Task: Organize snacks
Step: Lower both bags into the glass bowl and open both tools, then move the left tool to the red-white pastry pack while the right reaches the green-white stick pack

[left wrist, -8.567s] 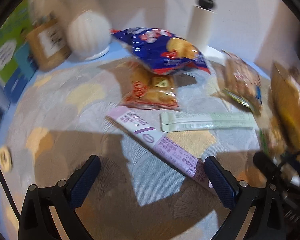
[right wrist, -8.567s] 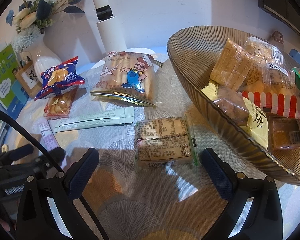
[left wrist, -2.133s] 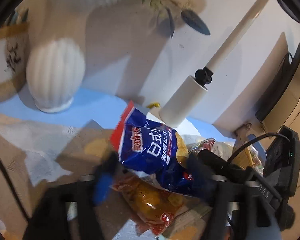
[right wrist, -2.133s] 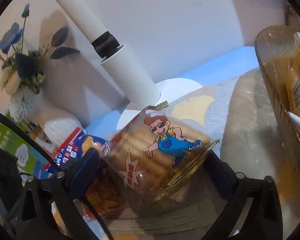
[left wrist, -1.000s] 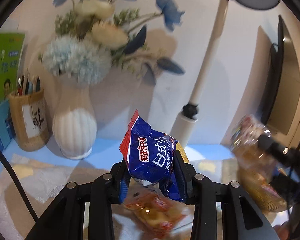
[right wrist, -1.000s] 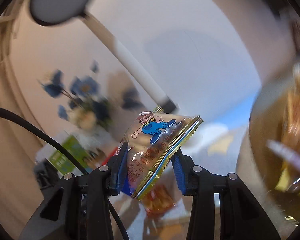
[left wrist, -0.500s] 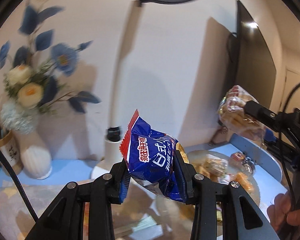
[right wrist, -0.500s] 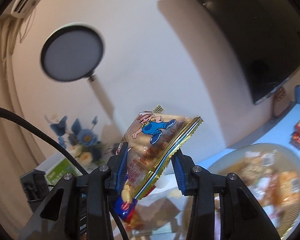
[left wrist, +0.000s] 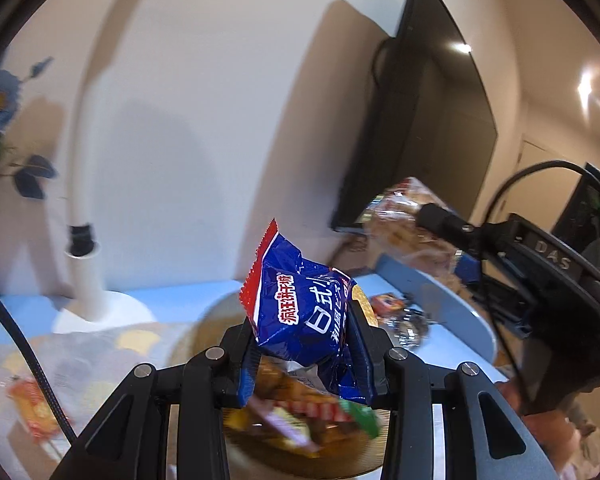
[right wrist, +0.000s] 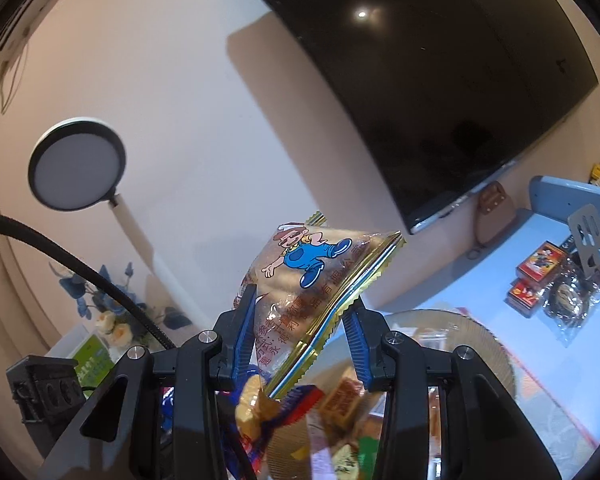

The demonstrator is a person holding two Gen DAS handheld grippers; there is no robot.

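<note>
Item: two snack packets in transit above a ribbed amber bowl (right wrist: 484,344) already heaped with wrapped snacks. Risks, as judged: each packet is pinched only at its lower part, so the slick film could slide out of the pads before the drop; a release made too near the rim could send a packet onto the tablecloth (left wrist: 80,344) or the blue table (right wrist: 480,280); the two tools work close together over the same bowl, and the right tool with its cable sits at the edge of the left camera's view, so a bump or a snagged cable is possible; the pile is already high, and a packet landing on it may roll off or push others out. Left gripper (left wrist: 302,354): closed narrow on a blue bag (left wrist: 306,312), puffy and crumpled, with a red saw-tooth edge at the top and white and yellow lettering; it is held upright over the near part of the bowl. Right gripper (right wrist: 298,344): closed narrow on a clear packet (right wrist: 312,280) with gold crimped edges, a cartoon figure in blue overalls and red print; it tilts up to the right, above the bowl's contents. One orange packet (left wrist: 32,408) lies on the cloth at left, outside the bowl.
</note>
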